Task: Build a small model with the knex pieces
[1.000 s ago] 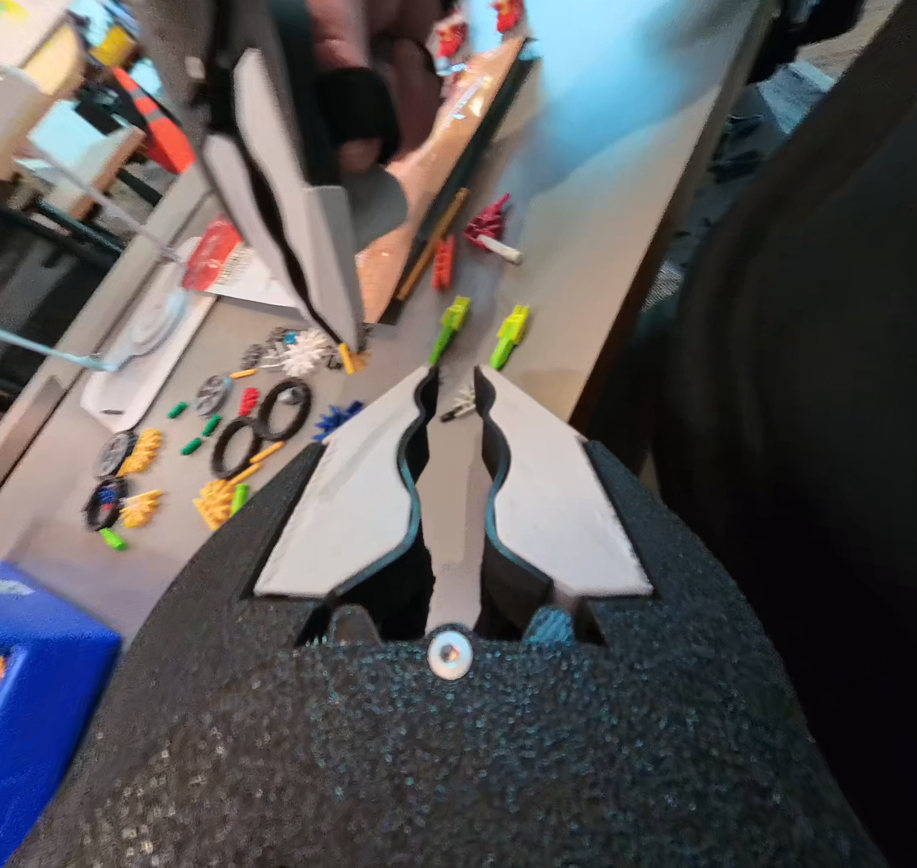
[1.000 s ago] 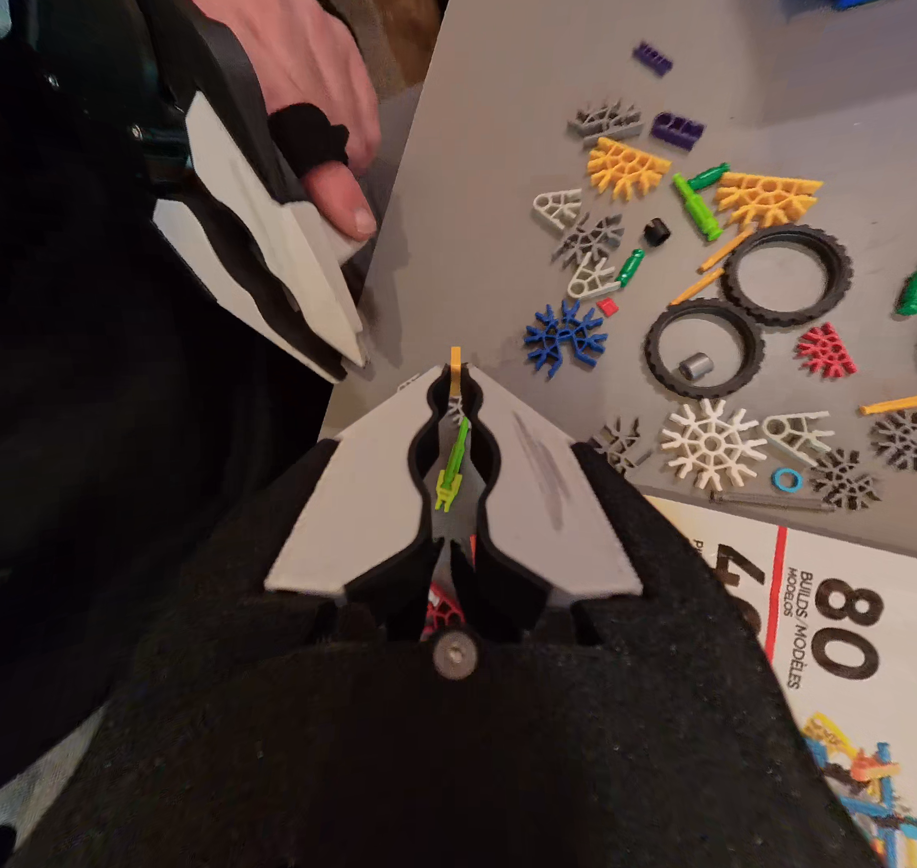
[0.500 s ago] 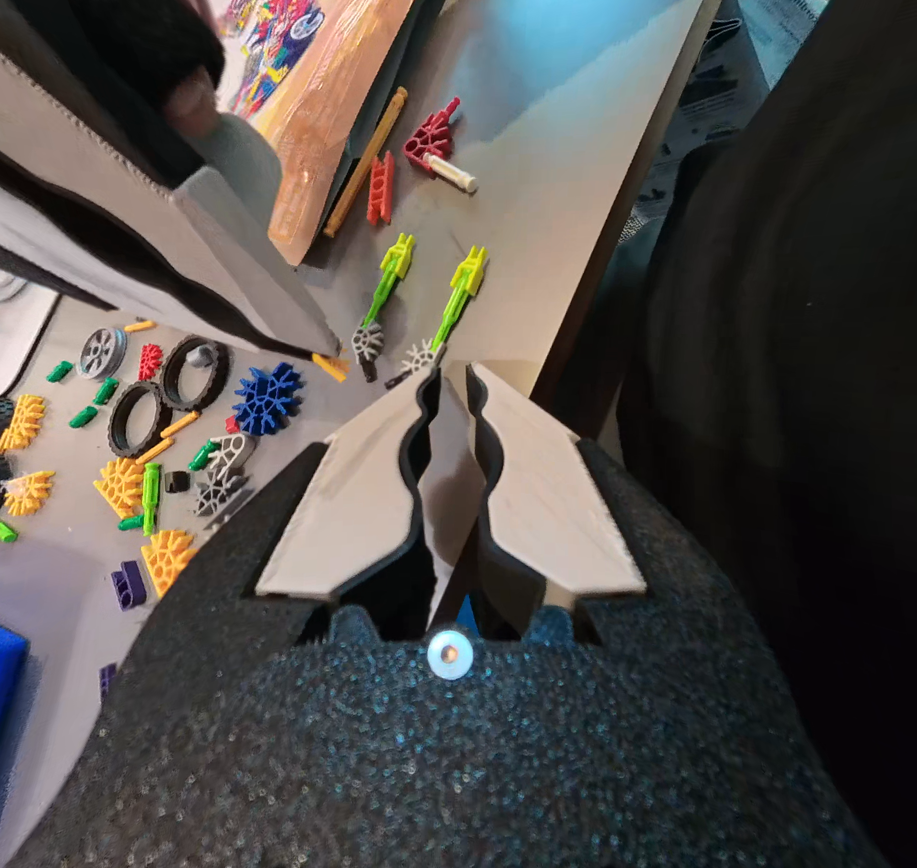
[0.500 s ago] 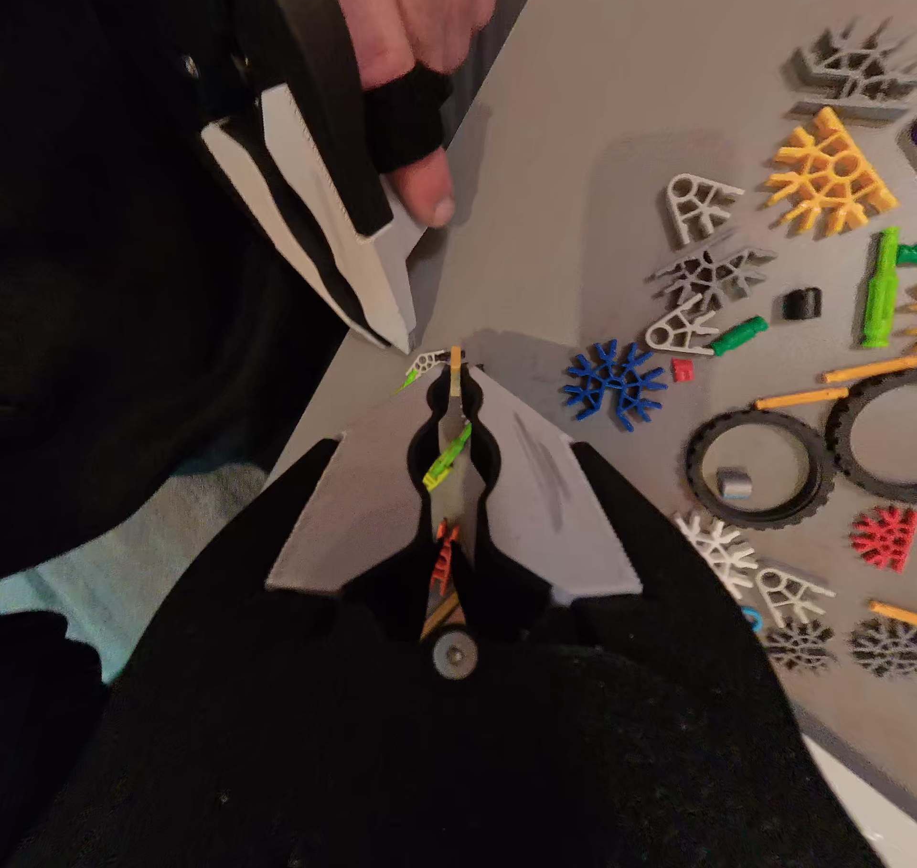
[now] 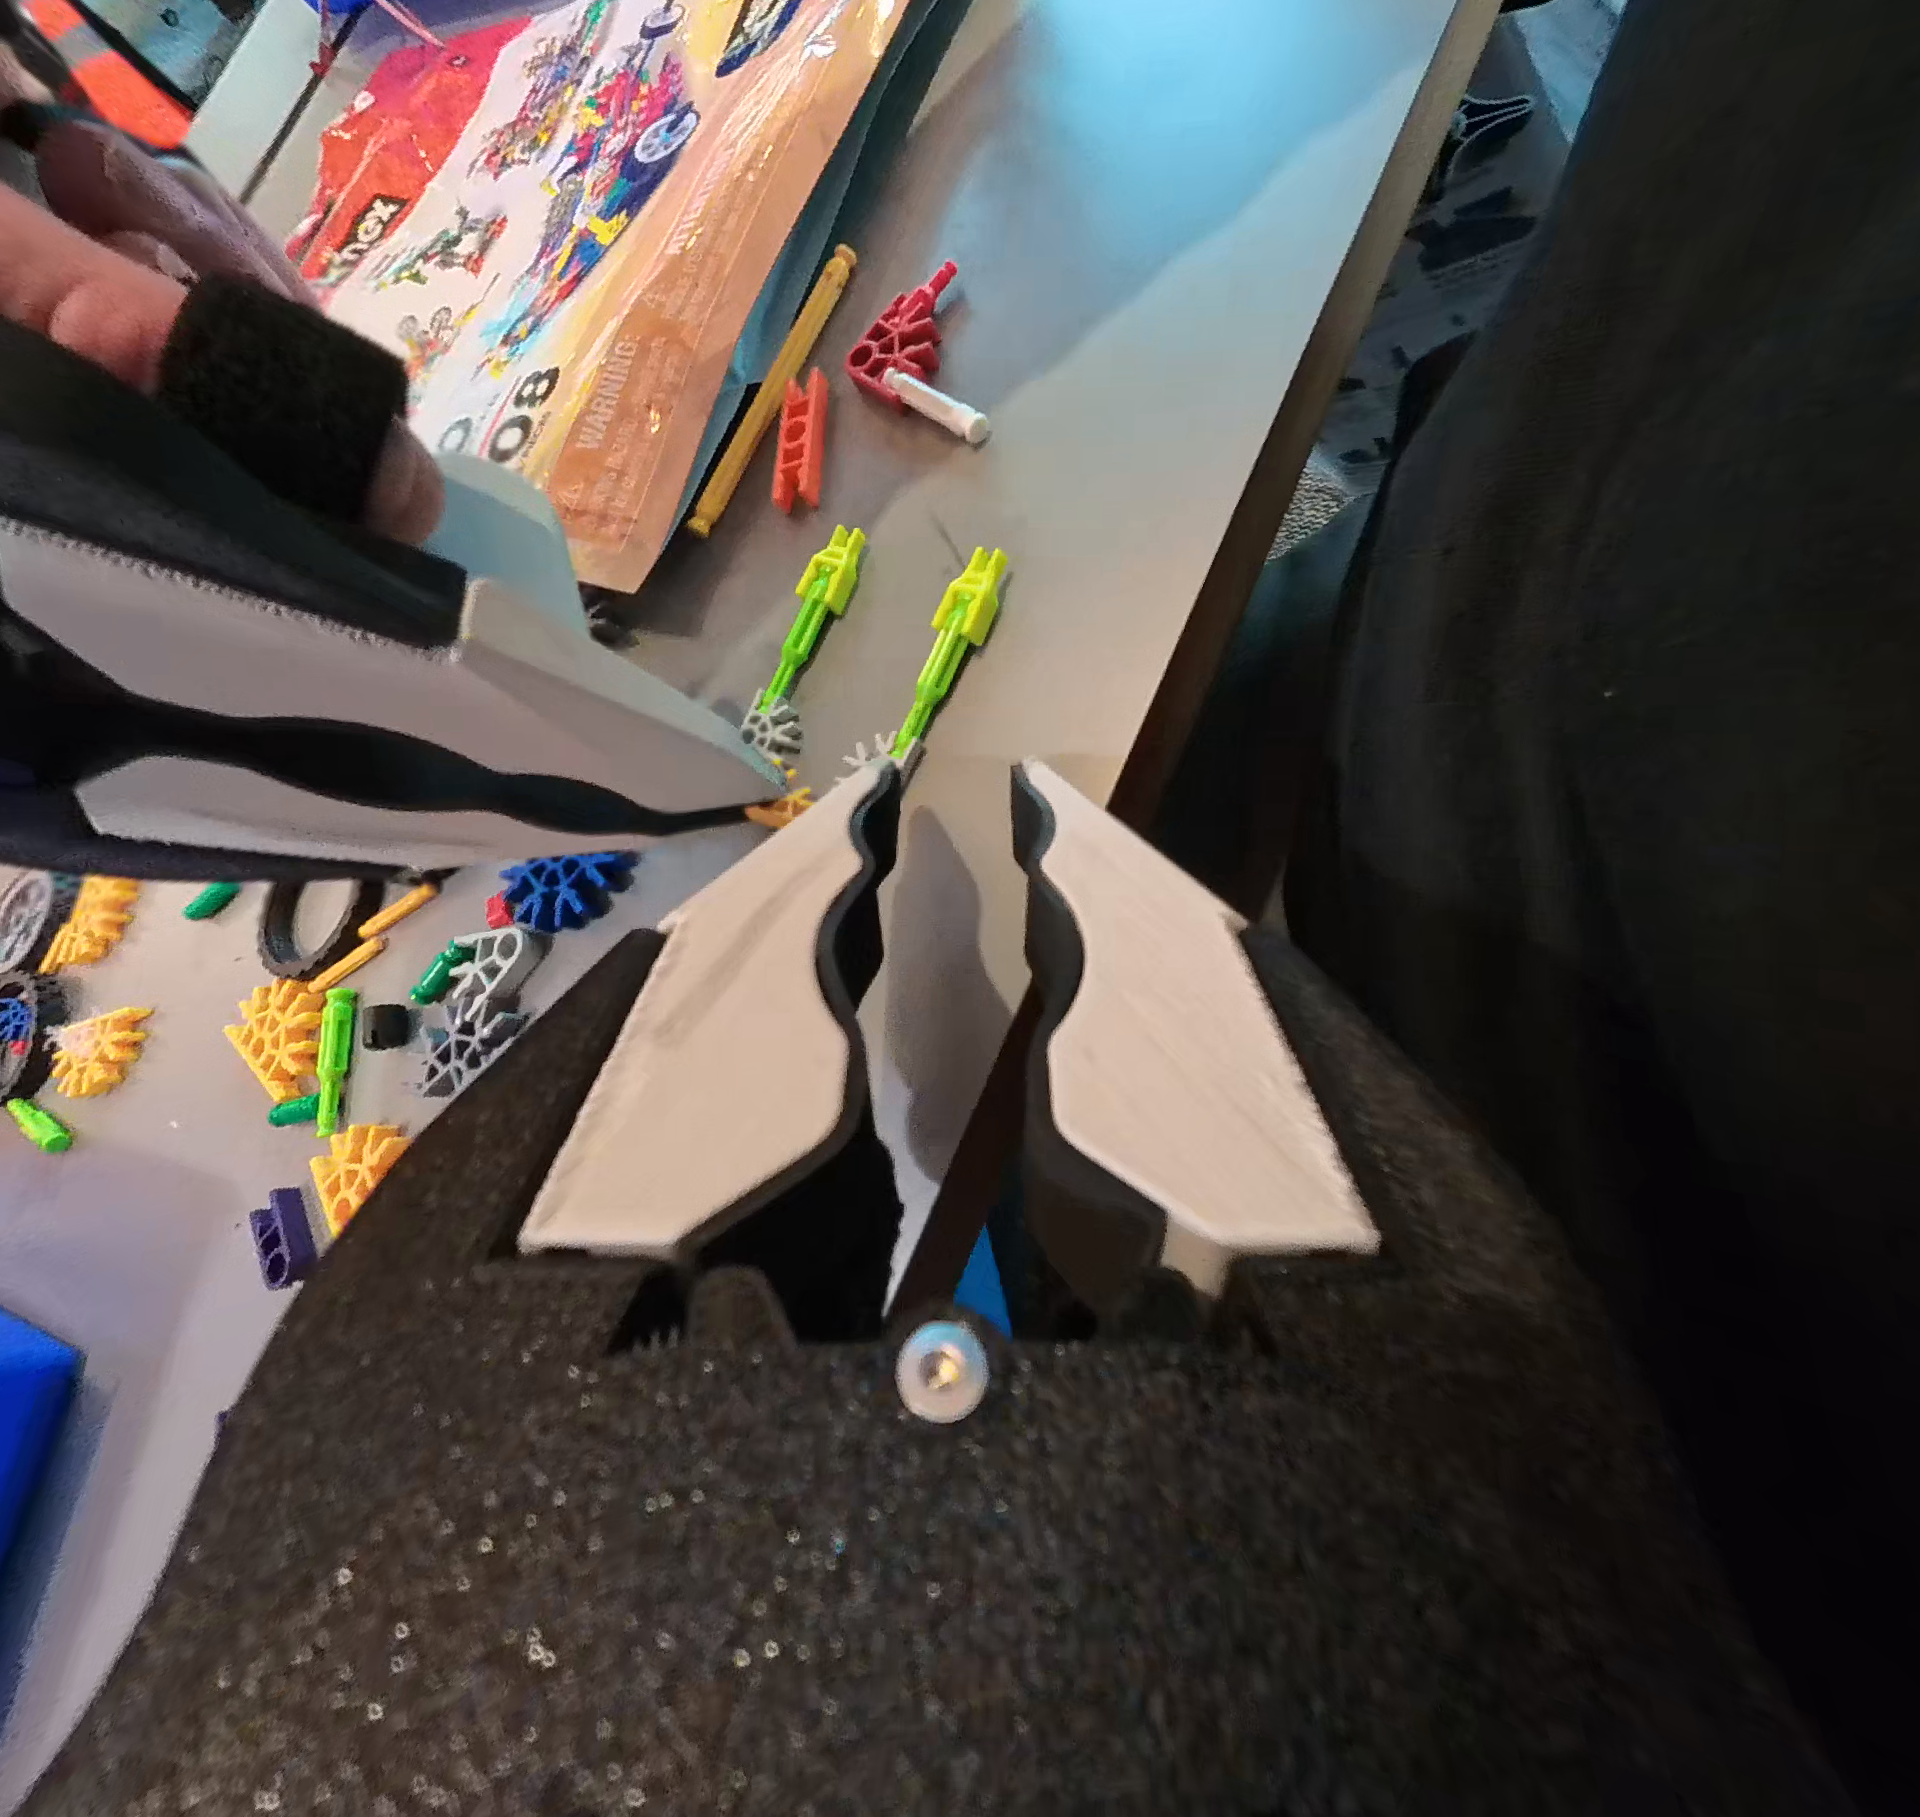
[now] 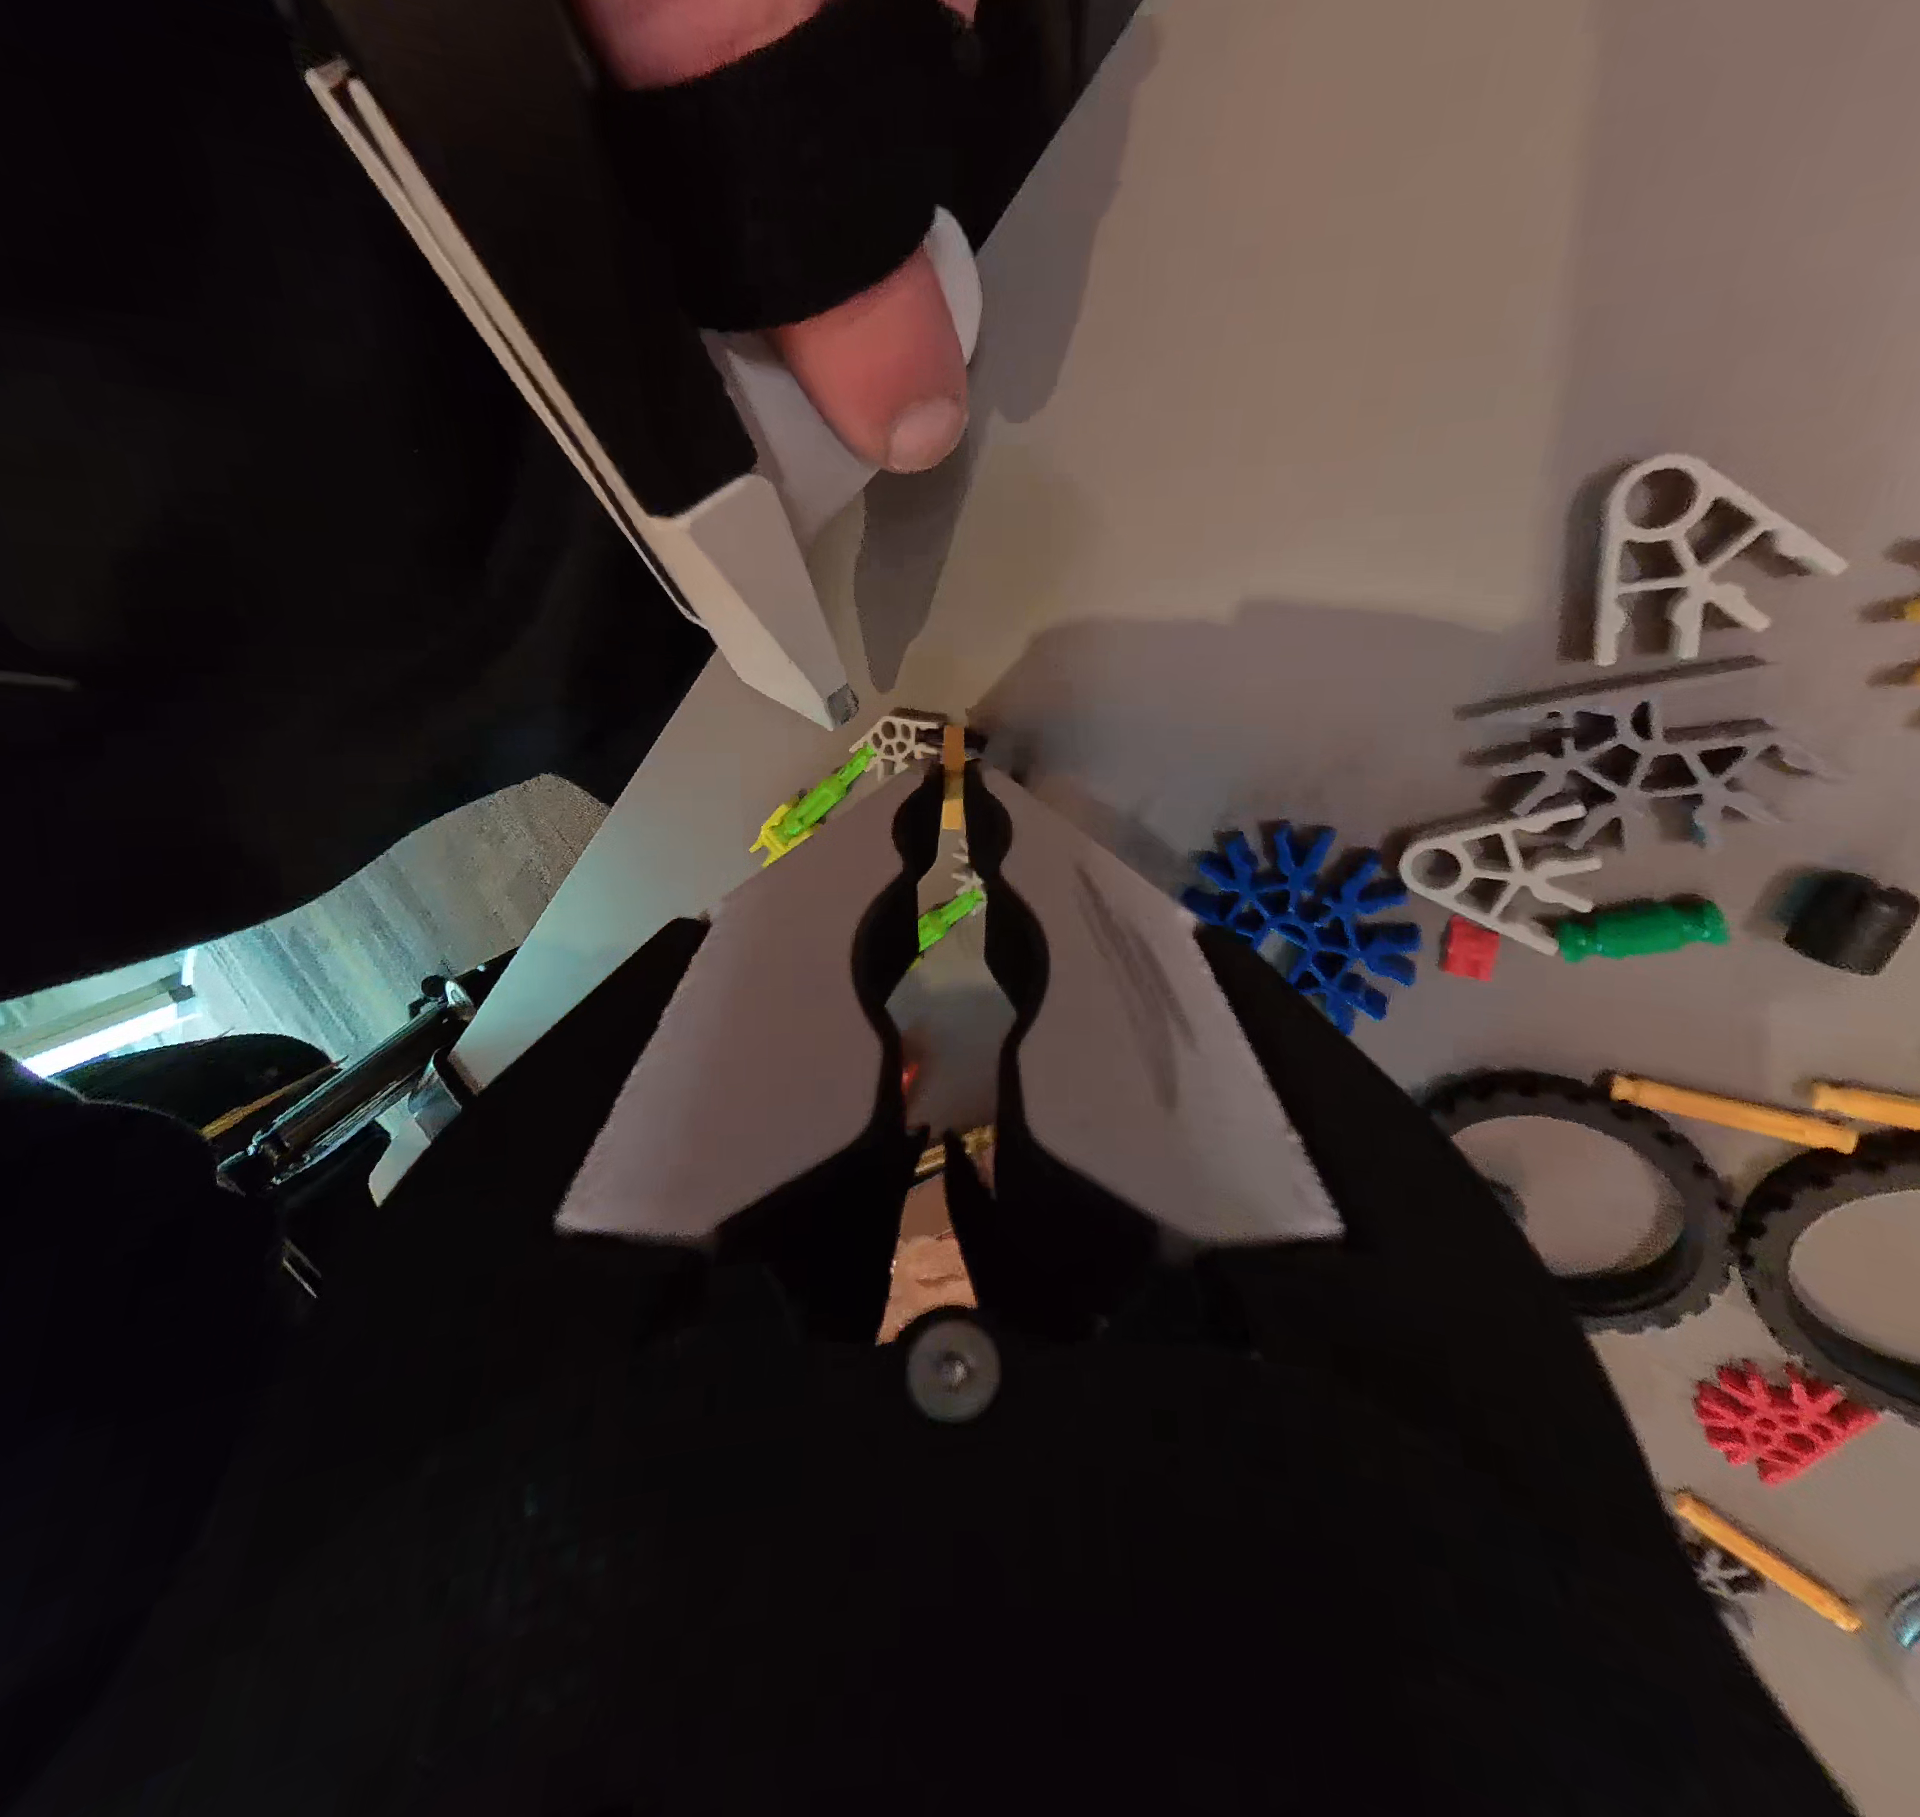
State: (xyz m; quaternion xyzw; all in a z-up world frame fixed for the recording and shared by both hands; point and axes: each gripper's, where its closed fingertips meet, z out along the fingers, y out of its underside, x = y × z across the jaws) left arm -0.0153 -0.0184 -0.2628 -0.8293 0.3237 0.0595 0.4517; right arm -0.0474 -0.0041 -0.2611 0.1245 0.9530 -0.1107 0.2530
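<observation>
Two lime-green plastic rods [image 5: 821,624] lying side by side near the edge of the grey surface [image 5: 1143,313], each plugged at its near end into a small connector: one grey [image 5: 771,728], one white [image 5: 868,754]. Flat on their sides, so not likely to roll.

Right gripper [image 6: 953,775]: closed almost completely on a short orange-yellow plastic rod [image 6: 953,780], pinched by the extreme tips only. Judged a deliberate hold, leaving the far end of the rod bare and free to meet a socket. Rod end just beside the white connector, contact not clear from either view.

Left gripper [image 5: 956,780]: parted by a narrow gap, nothing between the fingers. Tip of one finger right against the white connector (touching or a hair off, hard to say), low over the surface close to its edge, probably to brace that piece from the other side.

Round about: a blue snowflake-shaped connector [image 6: 1304,910] just beside the right gripper, black rubber tyre rings [image 6: 1569,1196] and loose yellow, grey and green pieces spread farther off. Beyond the rods, a glossy printed booklet [image 5: 644,240] lying flat.
</observation>
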